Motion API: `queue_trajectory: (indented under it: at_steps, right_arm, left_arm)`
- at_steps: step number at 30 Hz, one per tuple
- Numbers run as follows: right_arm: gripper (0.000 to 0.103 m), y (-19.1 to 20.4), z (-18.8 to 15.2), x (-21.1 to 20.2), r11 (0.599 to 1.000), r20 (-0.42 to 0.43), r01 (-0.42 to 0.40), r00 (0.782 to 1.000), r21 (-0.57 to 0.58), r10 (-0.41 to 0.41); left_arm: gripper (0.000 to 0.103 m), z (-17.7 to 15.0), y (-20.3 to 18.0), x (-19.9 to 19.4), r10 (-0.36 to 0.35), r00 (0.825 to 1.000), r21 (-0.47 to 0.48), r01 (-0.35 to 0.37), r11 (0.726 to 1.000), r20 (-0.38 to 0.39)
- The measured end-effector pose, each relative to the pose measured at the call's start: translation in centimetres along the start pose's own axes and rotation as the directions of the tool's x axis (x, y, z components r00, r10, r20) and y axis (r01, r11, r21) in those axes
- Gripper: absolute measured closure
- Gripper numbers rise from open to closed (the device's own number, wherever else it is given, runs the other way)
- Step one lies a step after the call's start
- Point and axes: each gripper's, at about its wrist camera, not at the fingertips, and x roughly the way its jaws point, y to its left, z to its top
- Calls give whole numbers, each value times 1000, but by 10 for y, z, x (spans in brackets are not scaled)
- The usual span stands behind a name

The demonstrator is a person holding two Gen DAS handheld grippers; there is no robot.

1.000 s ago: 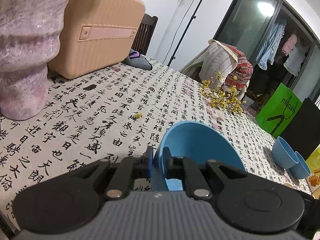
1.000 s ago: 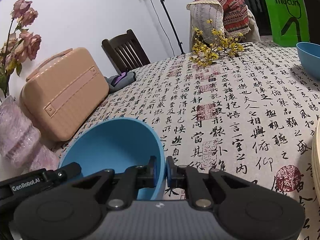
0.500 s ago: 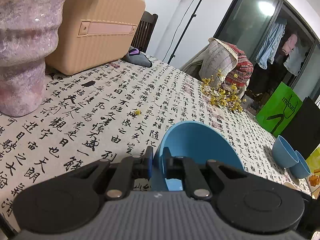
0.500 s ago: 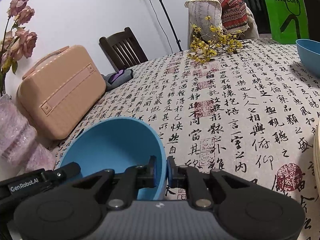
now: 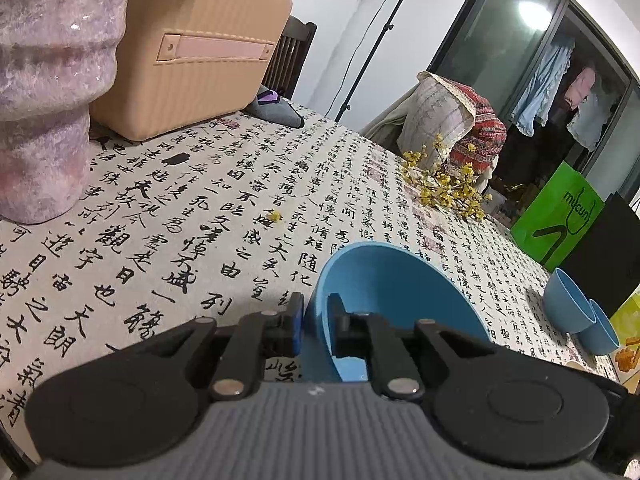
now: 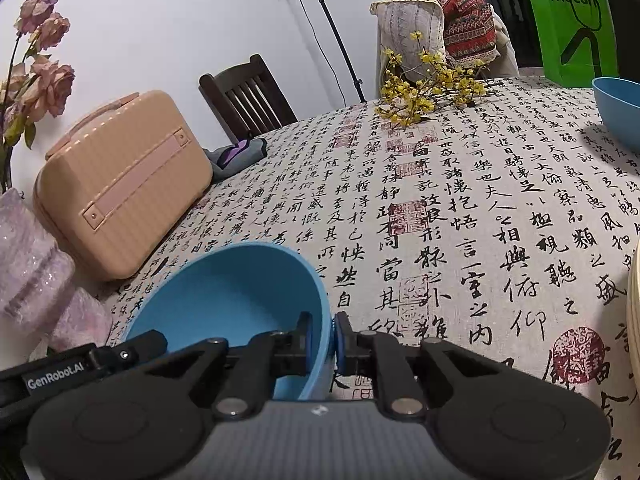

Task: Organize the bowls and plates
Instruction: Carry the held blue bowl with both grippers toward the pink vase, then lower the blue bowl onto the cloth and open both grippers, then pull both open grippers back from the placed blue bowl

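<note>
Both tools, left [image 5: 314, 326] and right [image 6: 322, 336], pinch a blue bowl [image 5: 394, 292] over the calligraphy-print tablecloth [image 5: 224, 200].

both wrists low, sharing blue bowl [image 5: 394, 280]

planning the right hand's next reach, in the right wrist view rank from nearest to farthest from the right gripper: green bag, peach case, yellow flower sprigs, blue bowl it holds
1. blue bowl: rim between the right gripper fingers.
2. peach case: far left, on the table.
3. yellow flower sprigs: across the table, right of centre.
4. green bag: top right, beyond the sprigs.
</note>
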Motion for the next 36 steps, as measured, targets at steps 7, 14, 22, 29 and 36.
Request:
queue_trajectory:
  at_steps: [7,14,22,29,36]
  right_arm:
    - [80,-1,1,-7,1000,19,-22,1000,-2,22]
    - [56,1,2,-24,998,68,-50,996,-22,52]
    - [25,-6,0,-50,995,148,-58,987,-79,69]
    - [0,-19,-12,-71,987,215,-30,974,-155,64]
    - [0,-23,-24,-91,975,265,4,963,-220,55]
  left_arm:
    - [74,-1,0,-7,-33,999,7,33,999,23]
    - [60,1,-7,-22,-50,996,34,47,998,76]
    - [26,0,-9,-40,-37,985,63,27,998,166]
    - [0,-8,-10,-60,-41,966,89,18,996,257]
    - [0,-23,-19,-79,-56,944,134,13,991,324]
